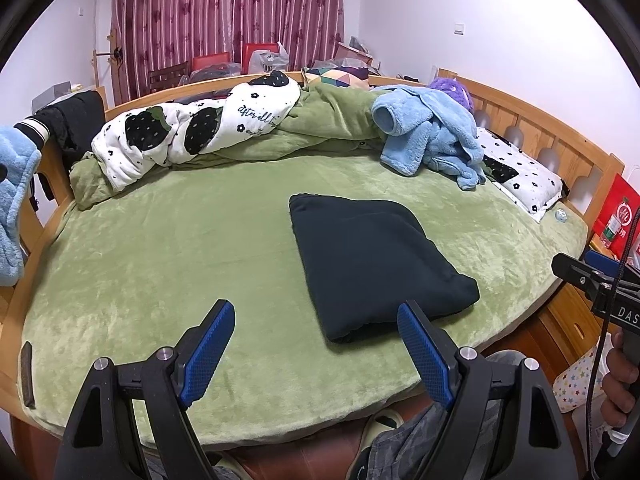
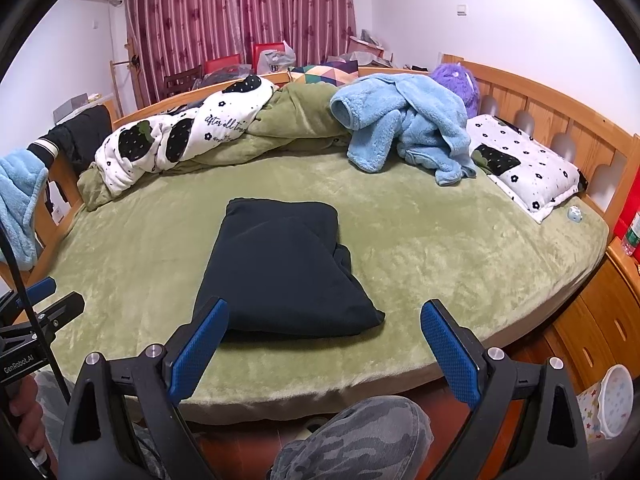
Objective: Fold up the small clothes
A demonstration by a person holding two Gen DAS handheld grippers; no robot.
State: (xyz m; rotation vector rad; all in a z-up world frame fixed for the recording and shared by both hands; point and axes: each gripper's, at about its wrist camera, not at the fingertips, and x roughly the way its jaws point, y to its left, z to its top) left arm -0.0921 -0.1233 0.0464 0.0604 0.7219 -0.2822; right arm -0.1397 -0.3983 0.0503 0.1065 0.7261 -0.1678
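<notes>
Clothes come first: a dark folded piece (image 1: 376, 264) lies flat on the green blanket (image 1: 160, 248) that covers the bed, near the front edge; it looks like a neat square with one thick side toward the front; nothing is touching it.

Left gripper (image 1: 316, 340) hangs over the front of the bed, just left of the dark piece; its two blue fingers are wide apart and hold nothing; right gripper (image 2: 324, 340) hangs just in front of the dark piece too; its blue fingers are also wide apart and hold nothing.

Farther back, a fluffy blue top (image 2: 404, 128) sits in a heap, well apart from the dark piece; a white quilt with black berries (image 2: 180, 136) lies bunched at the back left; a white pillow (image 2: 524, 164) rests by the wooden headboard (image 2: 560, 104); a purple fuzzy toy (image 2: 460, 80) peeks up behind the blue top; red curtains (image 2: 240, 20) hang behind the bed.
</notes>
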